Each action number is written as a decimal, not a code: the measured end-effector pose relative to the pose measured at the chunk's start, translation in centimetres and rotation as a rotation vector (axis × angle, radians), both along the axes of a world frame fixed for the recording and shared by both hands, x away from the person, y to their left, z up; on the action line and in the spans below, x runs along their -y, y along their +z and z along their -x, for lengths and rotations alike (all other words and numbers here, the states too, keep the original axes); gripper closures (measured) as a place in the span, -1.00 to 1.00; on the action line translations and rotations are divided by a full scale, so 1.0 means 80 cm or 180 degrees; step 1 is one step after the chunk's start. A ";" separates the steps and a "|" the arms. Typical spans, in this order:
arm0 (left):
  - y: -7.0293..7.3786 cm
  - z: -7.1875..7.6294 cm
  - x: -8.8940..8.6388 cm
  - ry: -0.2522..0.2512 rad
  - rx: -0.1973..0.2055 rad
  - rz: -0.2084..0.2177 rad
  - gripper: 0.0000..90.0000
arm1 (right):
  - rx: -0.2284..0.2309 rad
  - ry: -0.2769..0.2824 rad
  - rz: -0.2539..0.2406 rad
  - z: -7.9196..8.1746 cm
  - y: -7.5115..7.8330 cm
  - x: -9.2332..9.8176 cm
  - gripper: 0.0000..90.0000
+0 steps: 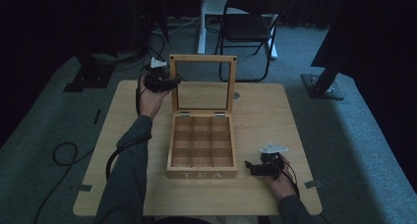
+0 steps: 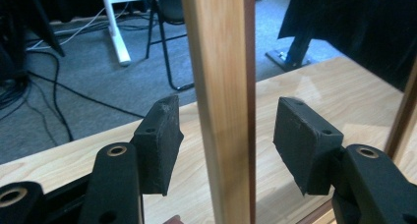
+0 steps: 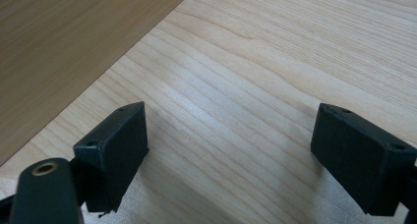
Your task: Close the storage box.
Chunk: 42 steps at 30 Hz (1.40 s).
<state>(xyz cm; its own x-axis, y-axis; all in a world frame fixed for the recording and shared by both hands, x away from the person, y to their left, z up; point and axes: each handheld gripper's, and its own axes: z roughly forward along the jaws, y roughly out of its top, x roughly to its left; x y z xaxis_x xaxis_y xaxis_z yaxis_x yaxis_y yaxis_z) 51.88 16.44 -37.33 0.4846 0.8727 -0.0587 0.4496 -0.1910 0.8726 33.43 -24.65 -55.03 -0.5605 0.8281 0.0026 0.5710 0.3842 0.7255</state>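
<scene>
— So where does the tea box point(image 1: 201, 148) sit?

— Centre of the high view, on the light wooden table point(image 1: 260, 116). Its base is split into small compartments, and the word TEA runs across the front wall, which faces the bottom of the frame. The glass-paned lid point(image 1: 202, 83) stands upright on its hinges at the far side.

— And the left gripper point(image 1: 169, 81)?

— Upper left of the centre, raised at the lid's left frame edge. In the left gripper view, the wooden upright of the lid frame point(image 2: 221, 106) rises through the middle of the picture, between the two black fingers point(image 2: 157, 143). They sit apart on either side of the wood, with a gap showing on both sides, so they are spread around it without pinching it.

— The right gripper point(image 1: 253, 167)?

— Lower right of the high view, low over the table just beside the box's front right corner, pointing toward it. In the right gripper view its fingers point(image 3: 115, 153) are wide apart with bare table between them, and the box's darker wooden side point(image 3: 64, 42) fills the upper left corner.

— Anything behind?

— A dark folding chair point(image 1: 251, 22) on grey carpet at the top of the frame.
</scene>
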 end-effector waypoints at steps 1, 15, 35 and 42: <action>0.001 -0.001 0.001 -0.0017 0.0016 0.0003 -0.03 | -0.0001 -0.0001 0.0000 0.000 0.000 0.000 -0.70; 0.006 -0.008 0.007 -0.0033 0.0065 0.0114 -0.04 | -0.0002 -0.0001 -0.0001 0.000 0.000 0.000 -0.70; 0.014 0.026 -0.002 -0.0136 0.0167 0.0304 0.12 | -0.0003 -0.0002 0.0002 0.000 0.000 0.000 -0.69; 0.013 0.048 -0.004 -0.0192 0.0281 0.0367 0.11 | -0.0001 -0.0001 0.0004 0.000 0.000 0.000 -0.69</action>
<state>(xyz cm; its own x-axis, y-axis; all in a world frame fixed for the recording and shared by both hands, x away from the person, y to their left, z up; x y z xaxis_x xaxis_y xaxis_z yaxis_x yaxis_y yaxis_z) 48.01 16.79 -36.26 0.5436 0.8318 -0.1118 0.3609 -0.1114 0.9259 33.43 -24.65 -55.03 -0.5602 0.8284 0.0018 0.5714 0.3848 0.7249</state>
